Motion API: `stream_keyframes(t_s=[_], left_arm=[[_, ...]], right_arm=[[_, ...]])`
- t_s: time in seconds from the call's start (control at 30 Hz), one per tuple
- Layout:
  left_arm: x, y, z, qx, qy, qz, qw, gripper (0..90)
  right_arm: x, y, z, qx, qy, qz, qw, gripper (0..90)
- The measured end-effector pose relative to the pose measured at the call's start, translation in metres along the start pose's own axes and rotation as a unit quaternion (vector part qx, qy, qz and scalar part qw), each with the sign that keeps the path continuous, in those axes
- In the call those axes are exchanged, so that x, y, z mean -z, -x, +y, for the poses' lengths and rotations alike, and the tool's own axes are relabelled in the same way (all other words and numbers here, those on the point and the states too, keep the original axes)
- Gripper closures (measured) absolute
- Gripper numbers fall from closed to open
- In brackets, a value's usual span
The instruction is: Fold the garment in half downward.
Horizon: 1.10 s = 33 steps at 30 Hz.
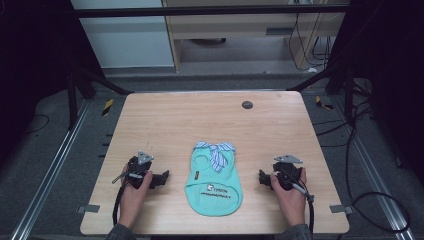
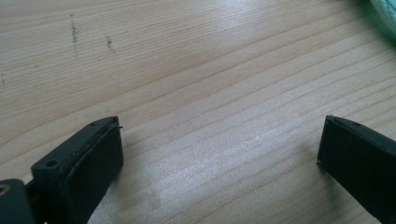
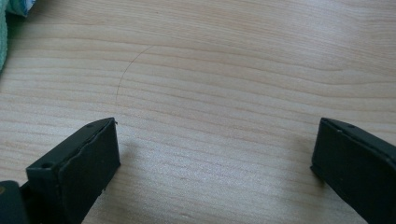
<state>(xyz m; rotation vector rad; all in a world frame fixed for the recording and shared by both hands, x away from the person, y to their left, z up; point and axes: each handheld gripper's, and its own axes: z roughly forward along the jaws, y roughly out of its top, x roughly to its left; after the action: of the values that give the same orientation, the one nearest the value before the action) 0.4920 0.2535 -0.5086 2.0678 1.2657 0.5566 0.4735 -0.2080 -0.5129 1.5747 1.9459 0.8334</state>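
Note:
A small mint-green garment (image 1: 214,177) with a striped blue-and-white bow at its collar lies flat near the table's front middle. My left gripper (image 1: 164,178) rests on the wood to its left, jaws pointing toward it, open with nothing between them. My right gripper (image 1: 260,178) rests to the garment's right, also open and empty, jaws aimed at the cloth. In the left gripper view the jaws stand wide (image 2: 219,144) over bare wood, with a green edge of the garment (image 2: 385,14) at the top right. In the right gripper view the jaws stand wide (image 3: 215,144), with the garment (image 3: 3,42) at the far left.
The wooden table (image 1: 210,120) has a dark round spot (image 1: 247,105) near its back edge. Metal rails run along both sides on the floor, and cables lie at the right. A cabinet stands behind the table.

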Motion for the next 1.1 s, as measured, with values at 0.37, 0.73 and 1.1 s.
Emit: stream_keyframes(t_s=[0.37, 0.73, 1.1], left_arm=[[0.002, 0.002, -0.003, 0.001, 0.000, -0.002, 1.0000, 0.0], [0.009, 0.004, -0.006, -0.011, 0.020, -0.009, 0.9997, 3.2], [0.020, 0.003, -0.011, -0.013, 0.021, -0.015, 0.9996, 3.0]], right_arm=[[0.000, 0.000, 0.000, 0.004, -0.001, 0.008, 1.0000, 0.6], [0.001, -0.001, -0.001, 0.009, -0.001, 0.011, 0.9999, 0.5], [-0.003, -0.002, 0.004, 0.018, 0.011, 0.016, 0.9997, 8.6]])
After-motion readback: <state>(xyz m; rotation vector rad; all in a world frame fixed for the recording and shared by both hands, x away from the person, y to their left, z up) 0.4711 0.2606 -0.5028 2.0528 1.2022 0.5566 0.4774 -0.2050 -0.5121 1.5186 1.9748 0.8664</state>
